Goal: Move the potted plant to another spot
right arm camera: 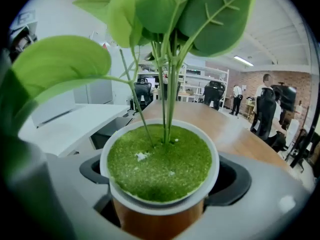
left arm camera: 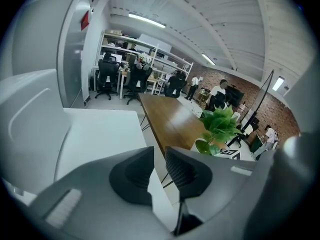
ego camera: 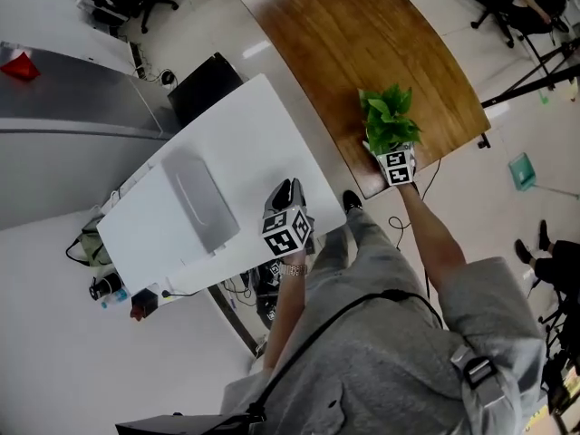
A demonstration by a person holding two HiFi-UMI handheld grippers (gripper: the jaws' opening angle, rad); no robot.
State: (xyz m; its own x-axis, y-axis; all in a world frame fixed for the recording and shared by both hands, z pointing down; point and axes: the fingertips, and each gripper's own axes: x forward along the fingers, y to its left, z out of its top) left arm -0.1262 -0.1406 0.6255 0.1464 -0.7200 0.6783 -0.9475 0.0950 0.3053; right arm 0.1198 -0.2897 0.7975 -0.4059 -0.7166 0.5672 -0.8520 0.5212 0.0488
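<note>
The potted plant point(ego camera: 388, 120) has green leaves and a white-rimmed brown pot point(right arm camera: 162, 164) topped with green moss. It sits between the jaws of my right gripper point(right arm camera: 162, 181), whose pads press on both sides of the pot. In the head view the right gripper point(ego camera: 391, 152) holds it over the near corner of the brown wooden table point(ego camera: 362, 43). My left gripper point(ego camera: 288, 193) hovers over the near edge of the white table point(ego camera: 245, 143). Its jaws point(left arm camera: 157, 159) stand almost together with nothing between them. The plant point(left arm camera: 220, 126) shows to the right in the left gripper view.
A flat grey oblong object point(ego camera: 204, 202) lies on the white table. A black box point(ego camera: 204, 84) stands on the floor beyond it. Cables and small items point(ego camera: 109, 288) hang at the white table's left end. Office chairs point(left arm camera: 117, 79) and people stand far off.
</note>
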